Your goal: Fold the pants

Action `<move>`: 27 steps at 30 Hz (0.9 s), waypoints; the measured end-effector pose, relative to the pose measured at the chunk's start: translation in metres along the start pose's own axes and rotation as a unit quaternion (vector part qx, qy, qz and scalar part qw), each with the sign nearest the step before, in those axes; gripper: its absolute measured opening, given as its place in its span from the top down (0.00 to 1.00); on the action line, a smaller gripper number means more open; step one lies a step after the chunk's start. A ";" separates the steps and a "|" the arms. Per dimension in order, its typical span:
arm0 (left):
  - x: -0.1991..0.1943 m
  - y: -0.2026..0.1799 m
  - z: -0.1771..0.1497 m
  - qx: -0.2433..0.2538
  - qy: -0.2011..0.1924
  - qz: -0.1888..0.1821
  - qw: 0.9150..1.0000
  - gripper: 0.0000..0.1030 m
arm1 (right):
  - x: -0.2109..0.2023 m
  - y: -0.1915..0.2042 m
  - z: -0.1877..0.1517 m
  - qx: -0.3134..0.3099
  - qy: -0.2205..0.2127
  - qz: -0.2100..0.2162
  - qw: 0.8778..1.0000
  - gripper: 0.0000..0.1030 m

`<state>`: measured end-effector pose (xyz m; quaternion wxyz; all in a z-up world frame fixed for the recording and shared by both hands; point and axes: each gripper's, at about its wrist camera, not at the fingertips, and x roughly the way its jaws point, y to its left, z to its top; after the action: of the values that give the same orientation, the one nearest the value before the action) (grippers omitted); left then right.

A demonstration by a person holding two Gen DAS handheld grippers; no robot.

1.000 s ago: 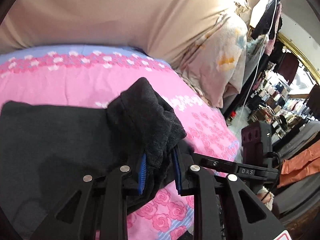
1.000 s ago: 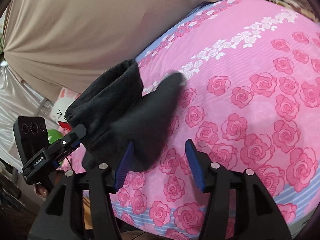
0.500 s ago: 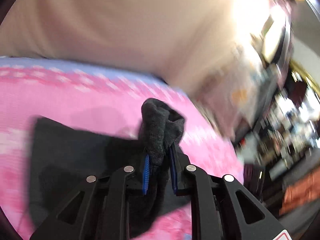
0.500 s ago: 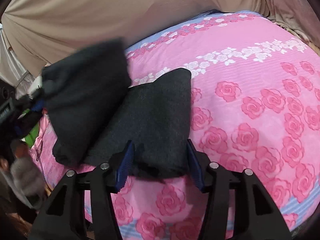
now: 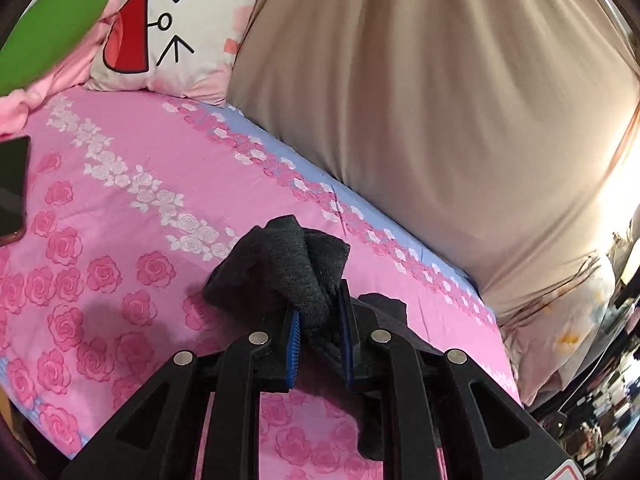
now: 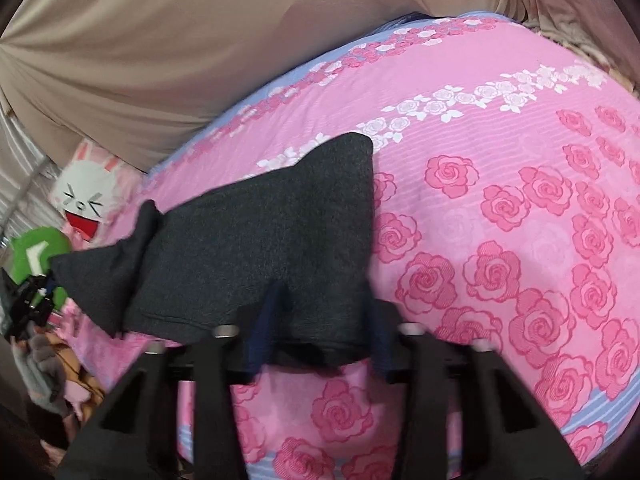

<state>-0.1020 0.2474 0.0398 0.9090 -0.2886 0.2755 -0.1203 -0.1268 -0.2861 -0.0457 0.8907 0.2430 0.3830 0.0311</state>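
Note:
The dark grey pants (image 6: 280,240) lie partly folded on the pink rose-print bed (image 6: 500,200). My left gripper (image 5: 318,330) is shut on a bunched end of the pants (image 5: 296,276) and holds it lifted off the bed; in the right wrist view it shows at the far left (image 6: 40,292), stretching that end out sideways. My right gripper (image 6: 322,330) is open, with its blue pads on either side of the near edge of the pants. Whether the pads touch the cloth is unclear because of blur.
A beige cloth (image 5: 440,100) covers the back of the bed. A cartoon rabbit pillow (image 5: 172,32) and a green cushion (image 5: 52,24) lie at the head end. A dark phone (image 5: 12,188) lies on the sheet at the left. Clutter shows past the bed's right edge.
My left gripper has swung left with the pants end in it, pulling it out away from the main fold. My right gripper has moved in over the near edge of the pants.

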 end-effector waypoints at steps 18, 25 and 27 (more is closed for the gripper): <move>0.000 -0.211 0.012 0.192 0.009 -0.183 0.964 0.87 | -0.060 -0.036 0.016 0.023 -0.063 -0.051 0.996 0.54; 0.073 -0.329 -0.117 0.277 0.217 -0.279 0.893 0.62 | -0.075 -0.051 0.012 0.043 -0.084 -0.029 0.995 0.47; 0.101 -0.319 -0.143 0.237 0.280 -0.272 0.890 0.57 | -0.082 -0.055 0.009 0.053 -0.085 -0.028 0.995 0.46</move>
<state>-0.1203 -0.1127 0.0872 0.7674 -0.0831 0.3923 -0.5003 -0.1858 -0.3574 -0.0108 0.9062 0.2809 0.3141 -0.0350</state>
